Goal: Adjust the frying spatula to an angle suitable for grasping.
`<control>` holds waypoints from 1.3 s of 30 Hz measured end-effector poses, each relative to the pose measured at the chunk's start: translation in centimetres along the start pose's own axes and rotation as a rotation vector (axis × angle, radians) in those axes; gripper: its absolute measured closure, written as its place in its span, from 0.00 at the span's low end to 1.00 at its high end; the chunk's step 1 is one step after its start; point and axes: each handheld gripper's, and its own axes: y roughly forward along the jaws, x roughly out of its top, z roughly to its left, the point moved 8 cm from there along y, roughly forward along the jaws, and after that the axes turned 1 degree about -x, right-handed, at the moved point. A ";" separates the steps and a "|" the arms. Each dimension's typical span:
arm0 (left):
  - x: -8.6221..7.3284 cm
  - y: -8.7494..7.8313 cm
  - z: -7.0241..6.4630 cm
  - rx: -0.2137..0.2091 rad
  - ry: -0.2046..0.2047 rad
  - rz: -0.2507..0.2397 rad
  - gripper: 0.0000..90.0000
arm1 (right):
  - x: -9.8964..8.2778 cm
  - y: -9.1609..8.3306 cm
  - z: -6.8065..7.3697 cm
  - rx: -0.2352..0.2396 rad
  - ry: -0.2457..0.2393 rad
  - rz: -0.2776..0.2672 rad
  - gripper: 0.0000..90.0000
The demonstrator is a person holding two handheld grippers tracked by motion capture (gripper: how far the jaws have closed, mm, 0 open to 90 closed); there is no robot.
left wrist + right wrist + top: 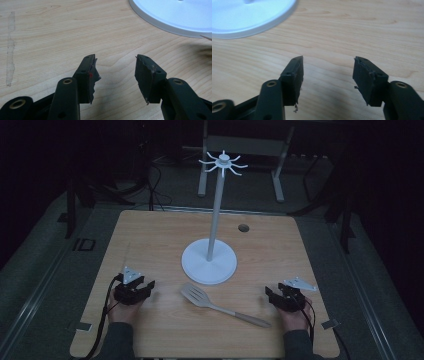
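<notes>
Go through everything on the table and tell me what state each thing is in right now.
Left gripper: open, holding nothing, resting at the table's near left.
Right gripper: open, holding nothing, at the near right.
Slotted spatula: lying flat between the grippers, untouched.
Hook stand: upright, hooks bare.

The high view looks forward and down over the whole tabletop [150, 235], dim at its far edge. The left gripper view rides close behind its tool [115, 72], low over the wood, facing the white stand base [175, 17] ahead-right. The right gripper view sits likewise behind its tool [328, 72], apparently sharing that base [249, 17] ahead-left.
</notes>
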 end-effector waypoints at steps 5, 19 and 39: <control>0.0 -0.4 0.0 -0.004 0.001 -0.010 0.56 | -0.1 -1.6 1.4 0.053 -0.056 -0.022 0.54; -0.2 -0.4 0.4 0.032 -0.005 -0.007 0.56 | -2.3 -6.1 5.5 0.264 -0.141 -0.019 0.97; -0.4 -0.1 0.6 0.051 -0.012 0.006 0.56 | -6.8 -6.2 7.1 0.312 -0.323 0.193 1.00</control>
